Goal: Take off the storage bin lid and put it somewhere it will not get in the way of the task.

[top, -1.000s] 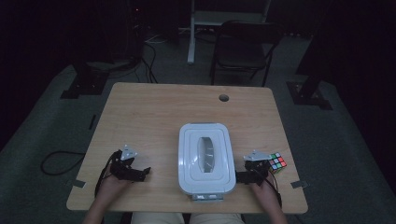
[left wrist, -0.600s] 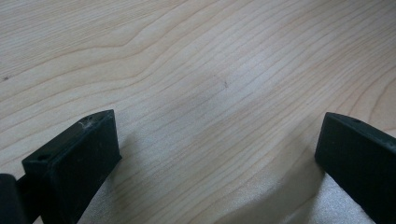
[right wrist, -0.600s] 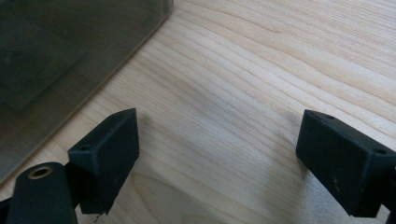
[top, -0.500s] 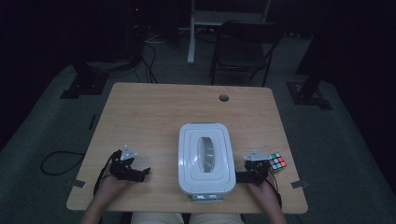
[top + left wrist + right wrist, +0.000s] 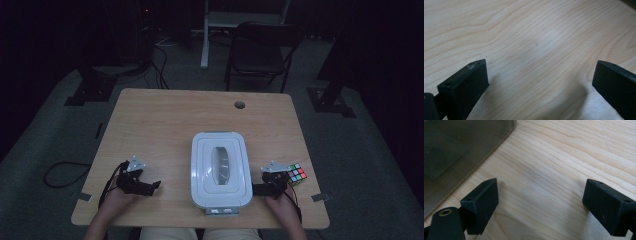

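Light wood-grain worktop (image 5: 165, 125), dim room. White lidded plastic storage box with rounded corners (image 5: 220, 169) sits lower centre of the high view, long axis running away from the person, front latch at the near edge. Lid appears seated.

Left tool (image 5: 156, 184): lower left of the high view, resting low on the worktop, well apart from the box. In the left gripper view (image 5: 537, 82) its jaws stand wide apart with bare wood between them; nothing held.

Right tool (image 5: 256, 189): lower right, just beside the box's right wall. Right gripper view (image 5: 540, 200) shows jaws spread wide, empty, with the translucent box side (image 5: 461, 147) filling the upper left of the frame.

Small multicoloured puzzle cube (image 5: 296, 174) lies at the right of the high view, just behind the right tool, apart from the box.

Judgement: both tools flank the box, spread and low, probably staged so that either side of the lid or the cube can be reached with little travel. The right tool looks better placed to act first.
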Tool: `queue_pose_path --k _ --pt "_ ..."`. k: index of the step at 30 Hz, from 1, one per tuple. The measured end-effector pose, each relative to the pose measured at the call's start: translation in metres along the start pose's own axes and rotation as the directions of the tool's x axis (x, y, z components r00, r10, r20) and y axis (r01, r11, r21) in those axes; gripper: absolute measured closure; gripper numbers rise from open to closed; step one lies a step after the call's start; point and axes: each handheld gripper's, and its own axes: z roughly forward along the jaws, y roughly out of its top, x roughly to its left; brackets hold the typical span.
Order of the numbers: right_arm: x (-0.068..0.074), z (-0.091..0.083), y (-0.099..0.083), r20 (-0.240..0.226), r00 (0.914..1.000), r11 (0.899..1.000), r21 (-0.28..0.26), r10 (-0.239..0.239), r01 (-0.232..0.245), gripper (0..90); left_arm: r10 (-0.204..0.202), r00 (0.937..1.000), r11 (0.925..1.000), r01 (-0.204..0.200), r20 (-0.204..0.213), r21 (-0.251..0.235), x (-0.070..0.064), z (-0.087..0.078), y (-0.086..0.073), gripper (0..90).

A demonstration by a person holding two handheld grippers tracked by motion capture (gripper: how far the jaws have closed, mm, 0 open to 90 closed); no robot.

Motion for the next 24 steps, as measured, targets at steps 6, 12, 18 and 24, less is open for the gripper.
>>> queue_pose_path --k 6,12,18,24 --pt "0.0 0.0 0.0 0.0 1.0 1.0 0.0 0.0 0.0 13.0 0.016 0.9986 0.9979 -0.012 0.05 -0.064 -0.008 -0.025 0.019 2.0" --pt "0.0 0.0 0.0 0.0 1.0 1.0 0.0 0.0 0.0 13.0 0.077 0.9923 0.9907 -0.065 0.097 -0.12 -0.023 -0.048 0.043 2.0" --pt "0.0 0.0 0.0 0.0 1.0 1.0 0.0 0.0 0.0 13.0 0.112 0.9843 0.9804 -0.087 0.137 -0.177 -0.039 -0.063 0.065 1.9" --pt "0.0 0.0 0.0 0.0 1.0 1.0 0.0 0.0 0.0 13.0 0.173 0.9662 0.9652 -0.128 0.191 -0.229 -0.06 -0.07 0.084 2.0"
